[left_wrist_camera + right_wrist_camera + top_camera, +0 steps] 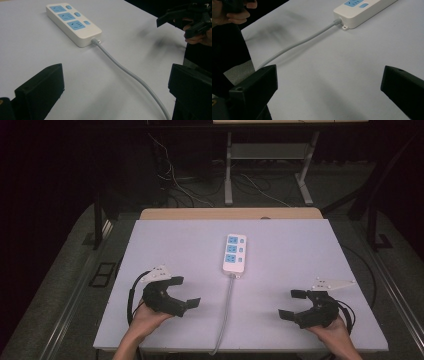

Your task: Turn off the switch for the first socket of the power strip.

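White power strip [234,253] with three blue sockets lies near the middle of a pale tabletop [175,245], its long side running away from the person, seen from the high view. Each socket has a small blue switch beside it. Its grey cable [226,310] leaves the near end, curves toward the person and drops over the table's front edge.

At the near left, the person's left hand [145,317] holds the left gripper [185,292], its two black jaws spread wide with nothing between them and pointing inward, toward the cable. At the near right, the right hand [332,332] holds the right gripper [294,304] the same way: jaws wide apart, nothing held, aimed back toward the centre. Both grippers sit well apart from the power strip, one to either side of the cable.

From the left gripper view, the strip [73,23] lies ahead at upper left, with the cable [130,75] trailing between the open jaws and the other gripper [190,21] at far upper right. From the right gripper view, the strip's cable end [362,12] shows at the top, the cable [297,46] sweeping left toward the table edge.
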`<state>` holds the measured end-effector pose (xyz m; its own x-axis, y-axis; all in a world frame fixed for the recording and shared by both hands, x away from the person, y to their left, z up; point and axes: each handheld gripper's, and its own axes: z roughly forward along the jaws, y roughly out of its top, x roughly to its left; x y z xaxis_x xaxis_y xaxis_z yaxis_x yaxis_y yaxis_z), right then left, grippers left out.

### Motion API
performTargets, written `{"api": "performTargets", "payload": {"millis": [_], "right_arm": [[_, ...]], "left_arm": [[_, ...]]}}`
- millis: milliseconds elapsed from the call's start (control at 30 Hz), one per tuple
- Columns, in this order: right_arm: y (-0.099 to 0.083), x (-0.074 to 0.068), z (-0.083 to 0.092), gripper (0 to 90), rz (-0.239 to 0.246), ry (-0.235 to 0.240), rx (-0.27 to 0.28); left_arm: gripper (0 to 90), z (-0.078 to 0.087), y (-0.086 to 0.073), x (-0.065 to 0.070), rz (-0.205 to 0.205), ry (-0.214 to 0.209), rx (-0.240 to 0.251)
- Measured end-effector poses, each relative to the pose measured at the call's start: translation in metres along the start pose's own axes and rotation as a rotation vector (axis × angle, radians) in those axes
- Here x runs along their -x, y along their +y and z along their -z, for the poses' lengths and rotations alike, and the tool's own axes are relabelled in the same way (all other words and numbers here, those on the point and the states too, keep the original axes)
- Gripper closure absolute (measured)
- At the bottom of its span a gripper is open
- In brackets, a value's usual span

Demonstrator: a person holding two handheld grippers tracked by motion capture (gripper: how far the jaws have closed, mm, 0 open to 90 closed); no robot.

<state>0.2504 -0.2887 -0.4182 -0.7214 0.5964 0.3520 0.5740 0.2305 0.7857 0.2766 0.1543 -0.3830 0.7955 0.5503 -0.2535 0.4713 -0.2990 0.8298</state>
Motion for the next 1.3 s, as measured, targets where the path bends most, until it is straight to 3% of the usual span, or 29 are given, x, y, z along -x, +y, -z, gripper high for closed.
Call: {"api": "performTargets", "payload": {"millis": [767,1300], "right_arm": [[-0.001,0.000,0.000,0.6,0.017,-0.001,-0.011],[-0.001,0.000,0.001,0.6,0.015,-0.005,-0.011]], "left_arm": [[0.0,-0.017,0.040,-0.008,-0.049,-0.020,-0.056],[0.0,-0.021,0.067,-0.017,-0.082,0.004,-0.080]]}}
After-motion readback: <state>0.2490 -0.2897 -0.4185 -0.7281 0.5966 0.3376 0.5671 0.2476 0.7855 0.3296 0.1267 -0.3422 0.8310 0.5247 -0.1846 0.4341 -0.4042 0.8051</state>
